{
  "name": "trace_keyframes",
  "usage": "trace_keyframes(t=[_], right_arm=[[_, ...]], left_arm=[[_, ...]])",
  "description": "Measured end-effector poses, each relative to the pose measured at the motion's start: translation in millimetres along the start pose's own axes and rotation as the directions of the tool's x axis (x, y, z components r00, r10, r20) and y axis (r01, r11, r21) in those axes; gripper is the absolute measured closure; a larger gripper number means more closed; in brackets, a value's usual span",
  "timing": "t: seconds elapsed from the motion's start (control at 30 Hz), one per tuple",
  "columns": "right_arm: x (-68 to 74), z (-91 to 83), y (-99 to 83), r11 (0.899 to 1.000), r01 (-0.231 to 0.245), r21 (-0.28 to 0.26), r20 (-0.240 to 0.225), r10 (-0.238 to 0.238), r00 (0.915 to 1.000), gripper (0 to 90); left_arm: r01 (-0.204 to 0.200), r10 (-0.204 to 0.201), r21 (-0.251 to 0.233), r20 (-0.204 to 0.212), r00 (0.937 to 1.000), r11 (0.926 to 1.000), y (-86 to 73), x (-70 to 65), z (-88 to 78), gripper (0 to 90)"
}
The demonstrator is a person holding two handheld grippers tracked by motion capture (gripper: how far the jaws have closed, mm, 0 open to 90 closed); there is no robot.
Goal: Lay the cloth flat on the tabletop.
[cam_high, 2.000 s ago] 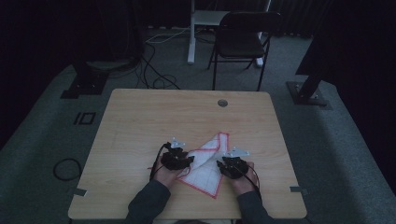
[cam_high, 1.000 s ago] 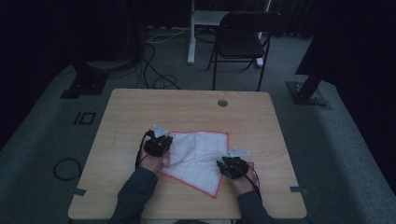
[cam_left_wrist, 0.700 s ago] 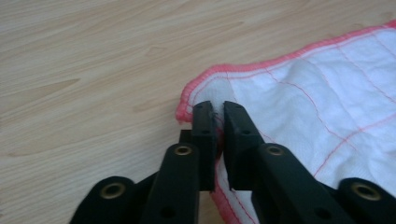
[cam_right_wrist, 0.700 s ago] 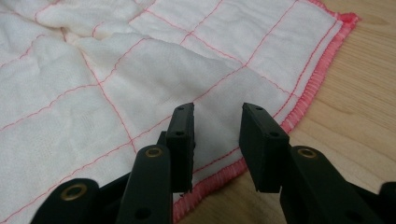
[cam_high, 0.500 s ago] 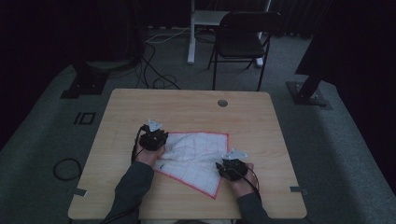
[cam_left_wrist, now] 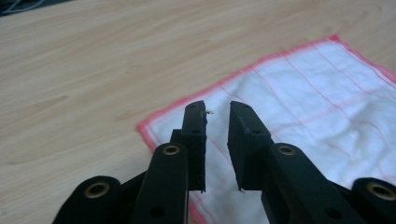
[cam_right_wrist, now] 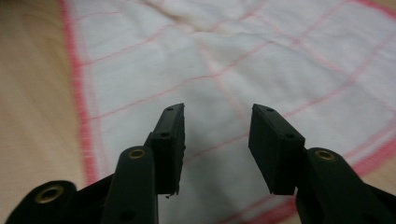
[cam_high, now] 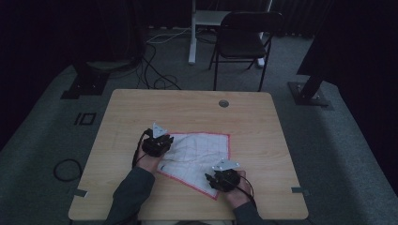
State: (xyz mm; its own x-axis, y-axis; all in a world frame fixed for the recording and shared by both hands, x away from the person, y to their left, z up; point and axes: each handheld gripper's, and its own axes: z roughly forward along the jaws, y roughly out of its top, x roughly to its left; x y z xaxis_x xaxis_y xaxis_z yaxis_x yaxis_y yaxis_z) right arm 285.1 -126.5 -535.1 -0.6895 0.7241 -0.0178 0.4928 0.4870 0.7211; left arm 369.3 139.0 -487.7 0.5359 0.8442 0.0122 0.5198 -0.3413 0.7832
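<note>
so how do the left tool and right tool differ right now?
Left tool has a narrow gap between its jaws and sits over the cloth's far-left corner; right tool gapes wider, over the near corner. Left's jaws have just been closing, right's opening. Shared: nothing between either's jaws, both above the red-edged cloth.

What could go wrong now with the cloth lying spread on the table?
The left tongs stand open low over a corner of the white cloth with red edging, so they may drag it askew. A soft ridge crosses the cloth, and it may stay as a wrinkle. The right tongs, also open, hover over the near edge and could lift it.
</note>
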Motion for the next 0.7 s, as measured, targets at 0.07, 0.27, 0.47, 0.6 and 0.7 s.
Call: trace_keyframes(t=[0.07,0.27,0.47,0.6,0.7], right_arm=[[2.1,0.8,-0.5,1.0,0.005,0.003,-0.003,-0.005,1.0,54.6],[5.5,2.0,-3.5,1.0,0.012,0.023,-0.009,-0.012,0.9999,53.9],[0.6,-3.8,-7.7,0.999,0.011,0.042,-0.014,-0.011,0.9998,53.5],[-4.4,-7.4,-10.8,0.999,0.012,0.047,-0.017,-0.011,0.9998,53.2],[-8.4,-10.4,-12.8,0.998,0.011,0.055,-0.015,-0.011,0.9998,53.0]], left_arm=[[-0.022,0.022,0.007,0.01,0.9997,0.9997,-2.8,-6.6,-0.7,79.3],[-0.055,0.054,0.018,0.044,0.9976,0.9983,-7.0,-21.5,-5.5,79.9],[-0.08,0.078,0.048,0.051,0.9956,0.9956,-10.5,-27.6,-1.4,79.9],[-0.08,0.077,0.074,0.048,0.9959,0.994,-16.3,-27.7,5.3,80.0],[-0.077,0.073,0.093,0.044,0.9964,0.9927,-20.5,-27.0,10.6,79.9]])
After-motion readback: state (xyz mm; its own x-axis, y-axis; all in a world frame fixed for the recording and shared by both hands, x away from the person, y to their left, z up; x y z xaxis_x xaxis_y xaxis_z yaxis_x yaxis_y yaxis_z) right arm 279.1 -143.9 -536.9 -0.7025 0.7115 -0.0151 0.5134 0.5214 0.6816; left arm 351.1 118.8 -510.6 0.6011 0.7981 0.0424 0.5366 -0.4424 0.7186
